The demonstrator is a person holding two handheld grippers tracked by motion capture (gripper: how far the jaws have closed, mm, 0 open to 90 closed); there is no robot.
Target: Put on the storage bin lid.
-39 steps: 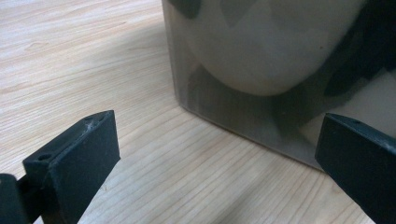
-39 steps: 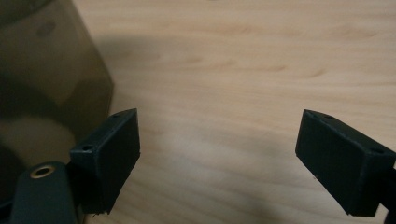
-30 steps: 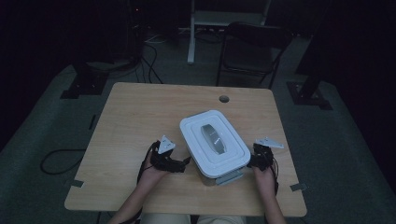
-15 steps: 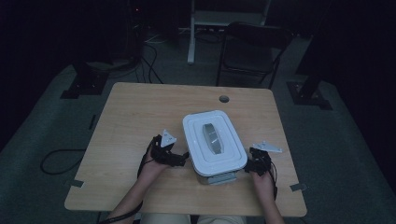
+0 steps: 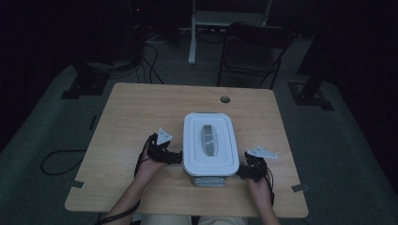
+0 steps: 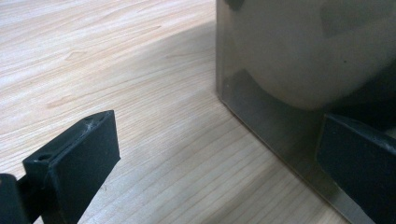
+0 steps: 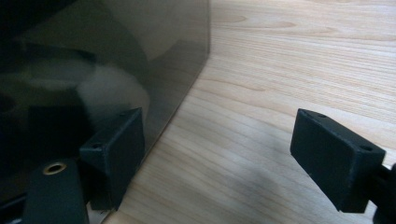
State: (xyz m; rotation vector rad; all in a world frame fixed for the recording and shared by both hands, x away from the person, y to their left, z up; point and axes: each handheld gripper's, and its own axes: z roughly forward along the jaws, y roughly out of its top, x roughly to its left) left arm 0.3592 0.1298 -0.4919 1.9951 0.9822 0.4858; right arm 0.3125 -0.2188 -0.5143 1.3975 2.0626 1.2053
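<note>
A white lidded box (image 5: 209,143) with a grey handle (image 5: 207,139) set in its lid stands on the wooden table (image 5: 141,108), near the front edge. My left gripper (image 5: 174,158) presses in at the box's left side with its jaws spread wide. In the left gripper view the box's smoky translucent wall (image 6: 289,65) fills the upper right, one jaw against it. My right gripper (image 5: 241,171) sits at the box's right front corner, also open. The right gripper view has the dark wall (image 7: 107,51) at the left, with one jaw beside it.
A round cable hole (image 5: 225,99) lies in the table behind the box. A dark chair (image 5: 253,47) and a white desk leg (image 5: 192,33) stand beyond the far edge. Tape marks (image 5: 77,184) sit near the front corners. Bare wood lies left and right of the box.
The box has turned from a skewed pose to square with the table edge and shifted slightly left. Both grippers moved with it, staying at its sides.
</note>
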